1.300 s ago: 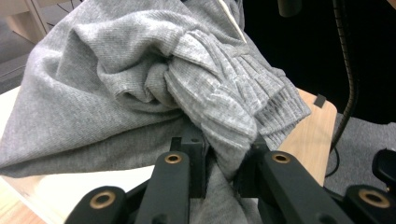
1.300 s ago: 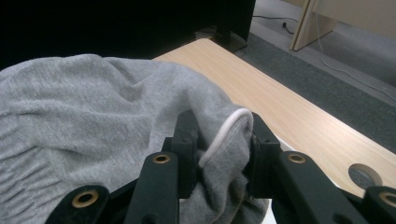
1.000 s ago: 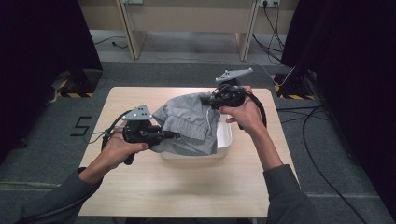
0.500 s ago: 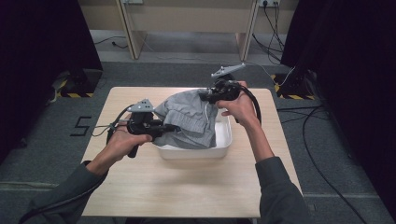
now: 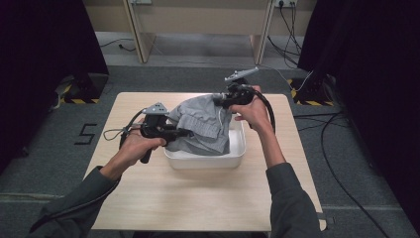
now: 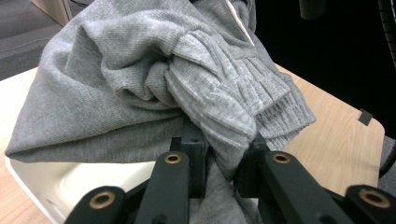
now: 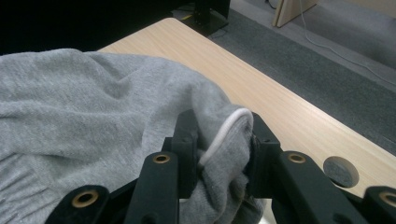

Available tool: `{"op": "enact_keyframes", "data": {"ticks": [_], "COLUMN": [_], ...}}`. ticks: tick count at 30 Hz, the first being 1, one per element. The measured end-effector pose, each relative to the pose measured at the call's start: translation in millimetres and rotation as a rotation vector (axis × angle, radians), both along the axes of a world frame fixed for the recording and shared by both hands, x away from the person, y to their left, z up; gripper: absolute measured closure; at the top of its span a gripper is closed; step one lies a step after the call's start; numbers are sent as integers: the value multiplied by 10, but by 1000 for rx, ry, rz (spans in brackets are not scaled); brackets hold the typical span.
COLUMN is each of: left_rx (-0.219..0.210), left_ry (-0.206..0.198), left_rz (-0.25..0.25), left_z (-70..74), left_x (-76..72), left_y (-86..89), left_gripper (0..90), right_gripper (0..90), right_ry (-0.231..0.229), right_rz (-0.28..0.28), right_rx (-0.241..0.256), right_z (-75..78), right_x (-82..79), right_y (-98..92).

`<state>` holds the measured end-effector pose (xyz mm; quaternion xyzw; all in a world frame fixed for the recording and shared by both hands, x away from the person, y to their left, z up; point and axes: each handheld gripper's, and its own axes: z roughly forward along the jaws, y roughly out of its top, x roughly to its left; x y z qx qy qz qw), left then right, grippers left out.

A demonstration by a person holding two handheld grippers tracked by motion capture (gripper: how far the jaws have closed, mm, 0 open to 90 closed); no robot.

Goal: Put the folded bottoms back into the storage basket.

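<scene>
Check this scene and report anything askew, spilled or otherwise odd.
Nothing is spilled or damaged. The crumpled grey knit garment sits only partly inside the white rectangular plastic tub, bulging above its rim and draping over the left edge, because the left hand-held gripper and right hand-held gripper each pinch a fold.

Garment [image 5: 200, 124] sits in & over the tub [image 5: 237, 148], mid-table [image 5: 198, 198]. Left gripper [image 5: 185, 133] at garment's left edge, jaws round a fold; right gripper [image 5: 218, 99] at its far right top, jaws round the hem w/ cord [image 7: 224, 133].
</scene>
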<state>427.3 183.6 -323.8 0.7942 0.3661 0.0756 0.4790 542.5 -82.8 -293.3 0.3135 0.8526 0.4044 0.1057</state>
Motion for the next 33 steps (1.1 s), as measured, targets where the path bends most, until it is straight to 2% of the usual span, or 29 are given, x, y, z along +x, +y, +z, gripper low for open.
{"op": "enact_keyframes", "data": {"ticks": [11, 22, 33], "left_rx": [18, 29, 70], "left_ry": [29, 58, 85], "left_rz": [6, 17, 18], "left_z": [-170, -328, -546], "left_x": [118, 192, 244], "left_y": [-82, -119, -173], "left_gripper": [770, 769, 766], "right_gripper": [706, 705, 704], "right_ry": [28, 54, 92], "right_rz": [-18, -35, -38], "right_rx": [-27, -51, -78], "right_z": [-231, -393, -659], "right_x": [121, 196, 234], "right_y": [-18, 12, 7]}}
